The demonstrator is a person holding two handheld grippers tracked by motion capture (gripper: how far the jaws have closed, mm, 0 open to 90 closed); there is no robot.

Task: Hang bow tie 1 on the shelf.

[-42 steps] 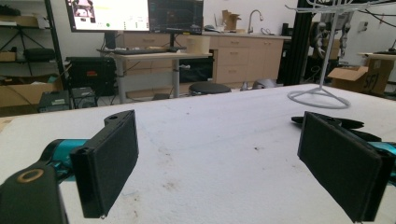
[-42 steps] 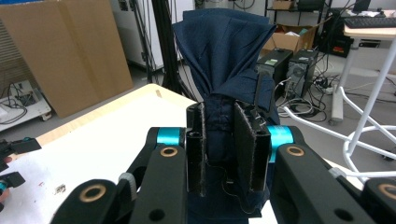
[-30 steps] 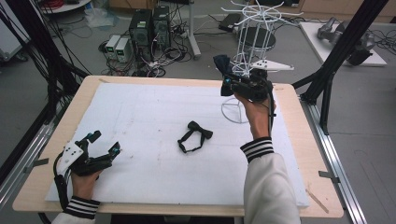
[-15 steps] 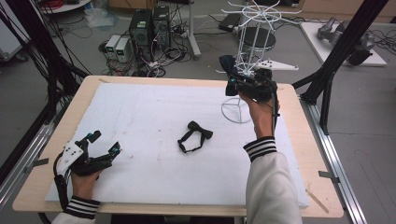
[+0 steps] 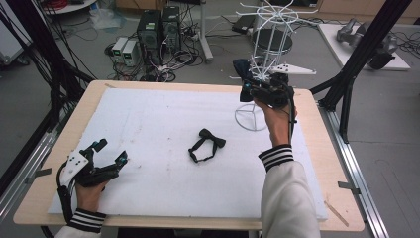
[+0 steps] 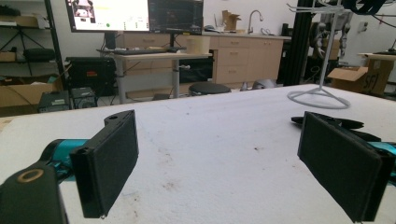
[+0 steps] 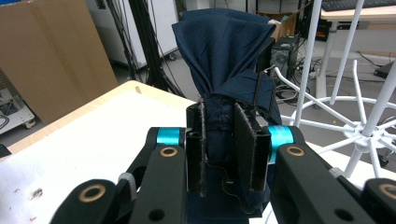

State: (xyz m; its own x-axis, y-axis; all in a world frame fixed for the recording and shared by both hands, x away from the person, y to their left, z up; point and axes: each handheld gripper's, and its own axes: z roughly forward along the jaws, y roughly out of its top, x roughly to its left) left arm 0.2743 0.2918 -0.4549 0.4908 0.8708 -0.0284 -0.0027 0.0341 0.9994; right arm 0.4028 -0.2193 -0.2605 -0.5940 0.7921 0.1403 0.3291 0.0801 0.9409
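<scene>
So that it can hang, I lift the navy bow tie point(image 7: 224, 60), clamped in my right gripper point(image 7: 219, 149), beside the white wire rack point(image 5: 262, 59), left gripper point(image 6: 219, 154) spread idle.

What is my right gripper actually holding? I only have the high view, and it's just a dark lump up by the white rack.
Observer: In the right gripper view, the right gripper is shut on a navy bow tie, bunched between the fingers.
Operator: Is it on the rack yet?
Observer: Not that I can see. The white wire rack has its arms just right of the tie in that view, and the tie is clamped, fanning up above the pads.
Operator: And my left gripper?
Observer: The left gripper is open and holds nothing; between its fingers I see bare white mat, with the black bow tie lying beyond its right finger.
</scene>
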